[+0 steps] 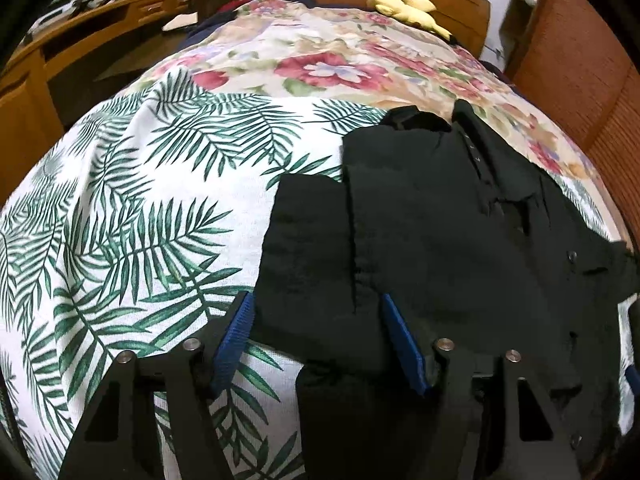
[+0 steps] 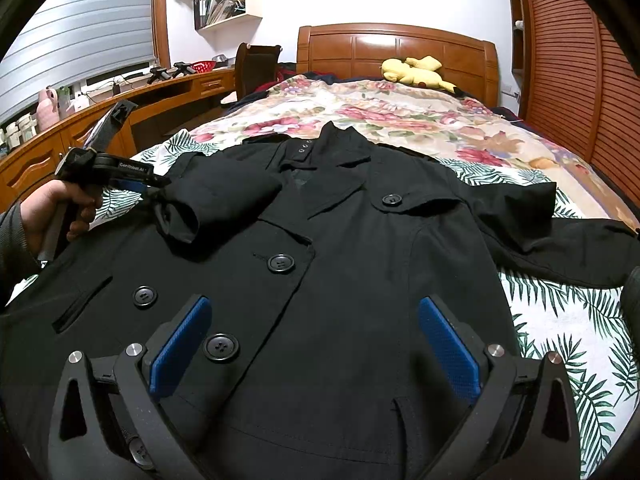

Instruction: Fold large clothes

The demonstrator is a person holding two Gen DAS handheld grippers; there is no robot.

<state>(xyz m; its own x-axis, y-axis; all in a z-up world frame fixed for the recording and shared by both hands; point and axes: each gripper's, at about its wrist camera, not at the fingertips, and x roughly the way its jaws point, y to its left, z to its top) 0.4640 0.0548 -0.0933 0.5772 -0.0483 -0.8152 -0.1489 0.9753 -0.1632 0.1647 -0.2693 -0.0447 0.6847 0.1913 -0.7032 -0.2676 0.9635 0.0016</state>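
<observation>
A black buttoned coat (image 2: 360, 260) lies face up on the bed, collar toward the headboard. Its one sleeve (image 2: 224, 200) is folded across the chest, and the other sleeve (image 2: 560, 240) stretches out to the right on the sheet. My left gripper (image 2: 154, 184), held by a hand (image 2: 52, 208), sits at the folded sleeve's cuff. In the left wrist view the left gripper (image 1: 316, 304) stands wide, with the black sleeve (image 1: 312, 240) between its blue pads, which do not visibly press on it. My right gripper (image 2: 316, 344) hovers open over the coat's lower front, holding nothing.
The coat rests on a palm-leaf sheet (image 1: 140, 200) with a floral quilt (image 2: 400, 112) behind it. A yellow plush toy (image 2: 416, 70) lies by the wooden headboard (image 2: 400, 48). A wooden desk (image 2: 160, 92) runs along the left, and louvred doors (image 2: 580, 80) stand on the right.
</observation>
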